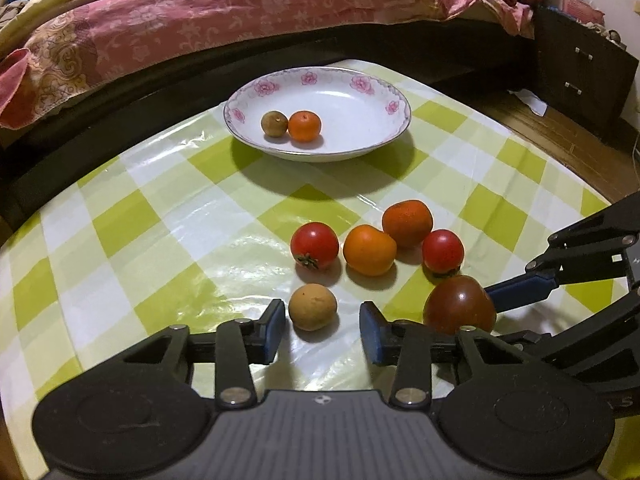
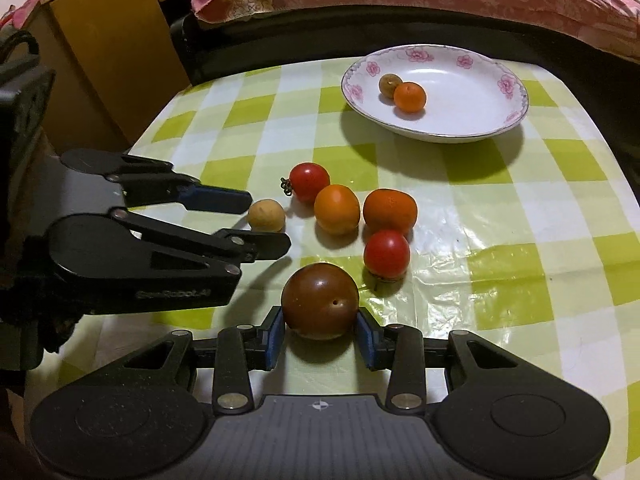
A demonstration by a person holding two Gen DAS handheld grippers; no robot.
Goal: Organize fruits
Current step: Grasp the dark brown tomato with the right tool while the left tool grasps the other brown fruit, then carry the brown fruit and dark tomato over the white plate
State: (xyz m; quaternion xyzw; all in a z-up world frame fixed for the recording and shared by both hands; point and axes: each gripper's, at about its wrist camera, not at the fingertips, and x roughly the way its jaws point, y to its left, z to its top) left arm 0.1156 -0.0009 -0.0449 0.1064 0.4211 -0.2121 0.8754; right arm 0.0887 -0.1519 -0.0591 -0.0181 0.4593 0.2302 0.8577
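Note:
A white floral plate (image 1: 372, 136) (image 2: 480, 128) holds a small brown fruit (image 1: 274, 123) and a small orange (image 1: 305, 126). On the checked cloth lie two red tomatoes (image 1: 314, 245) (image 1: 443, 251), two orange fruits (image 1: 369, 250) (image 1: 407, 222), a tan round fruit (image 1: 313, 307) (image 2: 266, 215) and a dark brown-red tomato (image 1: 459, 305) (image 2: 320, 306). My left gripper (image 1: 322, 330) (image 2: 264, 220) is open with the tan fruit just ahead between its fingertips. My right gripper (image 2: 320, 336) has its pads against both sides of the dark tomato, which rests on the cloth.
A bed with a pink floral quilt (image 1: 240, 12) runs along the table's far edge. A dark drawer cabinet (image 1: 584, 76) stands at the right. A yellow-brown box (image 2: 104, 60) stands off the table's left side.

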